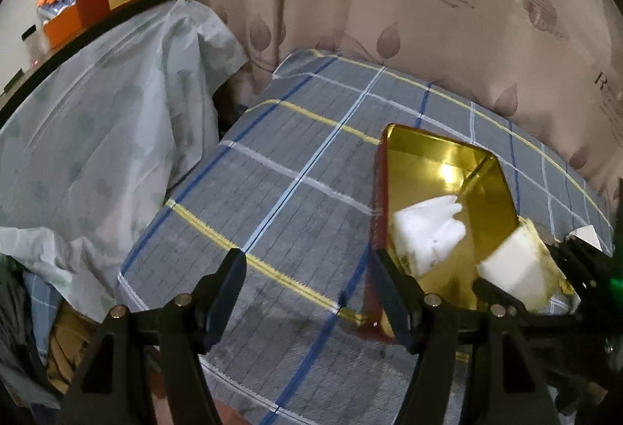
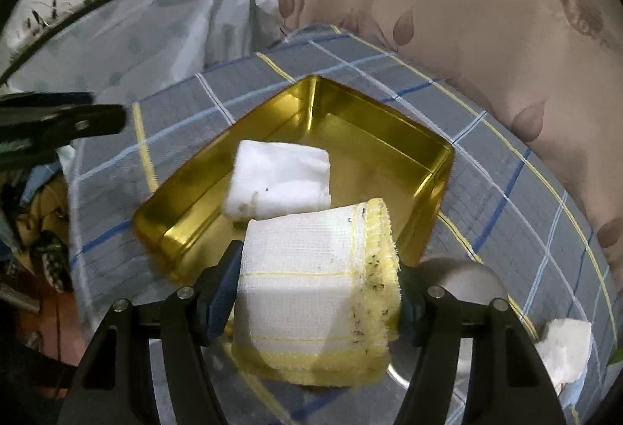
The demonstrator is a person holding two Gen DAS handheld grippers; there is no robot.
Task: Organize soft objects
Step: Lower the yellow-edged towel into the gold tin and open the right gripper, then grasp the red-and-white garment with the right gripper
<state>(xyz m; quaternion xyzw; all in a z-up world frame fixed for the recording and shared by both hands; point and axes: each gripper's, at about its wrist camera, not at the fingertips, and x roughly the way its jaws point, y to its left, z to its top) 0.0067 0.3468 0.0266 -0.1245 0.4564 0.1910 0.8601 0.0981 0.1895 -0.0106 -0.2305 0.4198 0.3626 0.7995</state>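
My right gripper [image 2: 315, 312] clamps the folded yellow-edged cloth [image 2: 317, 292] just short of the gold tin [image 2: 428, 199]; my left gripper [image 1: 311, 292] hangs open and empty. I'd carry it over the rim and release it flat beside the white cloth [image 2: 280, 180] inside.

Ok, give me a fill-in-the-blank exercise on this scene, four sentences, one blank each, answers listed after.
1. The right gripper is shut on a folded white cloth with a ____ border.
2. One white cloth already lies inside the ____ tin.
3. The left gripper holds ____.
4. The checked tablecloth is mainly ____.

Answers: yellow; gold; nothing; grey
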